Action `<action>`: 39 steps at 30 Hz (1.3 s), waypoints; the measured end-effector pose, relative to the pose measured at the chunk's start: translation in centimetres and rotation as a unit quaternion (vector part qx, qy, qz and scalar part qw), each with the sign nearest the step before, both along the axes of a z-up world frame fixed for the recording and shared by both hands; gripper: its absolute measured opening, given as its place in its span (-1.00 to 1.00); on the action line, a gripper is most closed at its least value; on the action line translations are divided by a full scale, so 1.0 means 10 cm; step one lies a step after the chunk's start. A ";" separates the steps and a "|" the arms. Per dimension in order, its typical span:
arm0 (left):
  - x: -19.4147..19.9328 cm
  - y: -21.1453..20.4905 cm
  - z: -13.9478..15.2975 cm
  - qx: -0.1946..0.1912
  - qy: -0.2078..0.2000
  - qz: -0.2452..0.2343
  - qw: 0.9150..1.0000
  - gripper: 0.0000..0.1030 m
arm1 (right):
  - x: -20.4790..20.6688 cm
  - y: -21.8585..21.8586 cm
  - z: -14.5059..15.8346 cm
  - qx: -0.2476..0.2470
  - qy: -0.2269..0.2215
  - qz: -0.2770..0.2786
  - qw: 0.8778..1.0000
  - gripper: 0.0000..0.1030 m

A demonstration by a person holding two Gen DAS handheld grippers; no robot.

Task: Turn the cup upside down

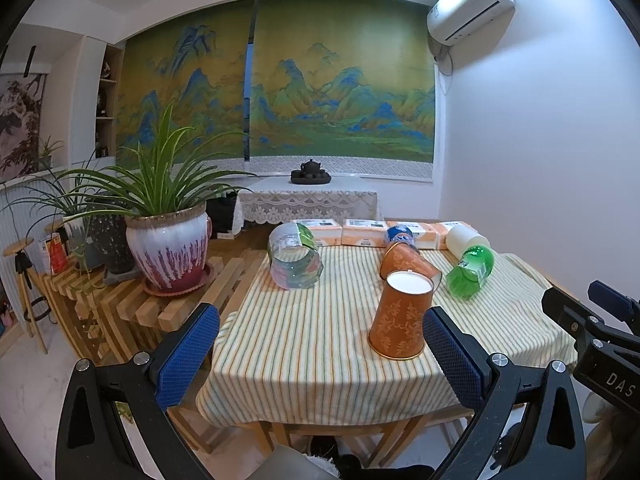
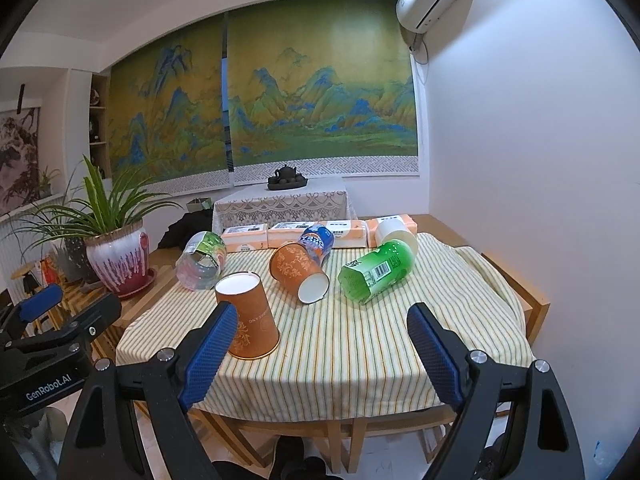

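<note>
My left gripper (image 1: pixel 320 354) has its jaws spread wide with nothing between them; its right blue pad sits just beside the orange paper cup (image 1: pixel 402 314), which stands upside down, rim on the cloth and white base up, near the front edge of the counter (image 1: pixel 304 344). My right gripper (image 2: pixel 322 354) also has its jaws spread and grips nothing; in the right wrist view that same inverted cup (image 2: pixel 247 314) stands just beyond its left pad, partly hidden by it, and I cannot tell whether they touch. The counter wears a cloth striped in yellow and green. Behind the standing cup a second orange cup (image 2: pixel 298 270) lies on its side, its open mouth turned toward me. To its right a green plastic bottle (image 2: pixel 376 272) lies on its side as well, with a white roll (image 2: pixel 394 234) just behind it. A blue can (image 2: pixel 317 241) lies touching the far end of the fallen cup, and a clear plastic bottle (image 2: pixel 201 260) lies at the left edge of the cloth. Orange tissue packs (image 2: pixel 294 233) line the far edge. Left of the counter, a potted plant (image 1: pixel 168 240) stands on a slatted wooden bench (image 1: pixel 132 304).
</note>
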State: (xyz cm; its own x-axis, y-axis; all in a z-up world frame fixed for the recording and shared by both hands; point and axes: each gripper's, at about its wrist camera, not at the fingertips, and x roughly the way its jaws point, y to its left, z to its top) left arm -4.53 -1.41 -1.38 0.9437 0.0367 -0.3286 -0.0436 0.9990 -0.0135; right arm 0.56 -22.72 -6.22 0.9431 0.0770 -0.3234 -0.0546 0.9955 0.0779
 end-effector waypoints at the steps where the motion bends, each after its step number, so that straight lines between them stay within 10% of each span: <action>1: 0.00 -0.01 0.00 0.001 0.000 -0.001 1.000 1.00 | -0.01 0.00 0.00 0.000 -0.002 0.000 1.000 0.63; 39: 0.00 -0.04 -0.01 0.000 -0.004 -0.004 1.000 1.00 | -0.05 -0.01 0.02 -0.007 -0.030 -0.017 0.999 0.66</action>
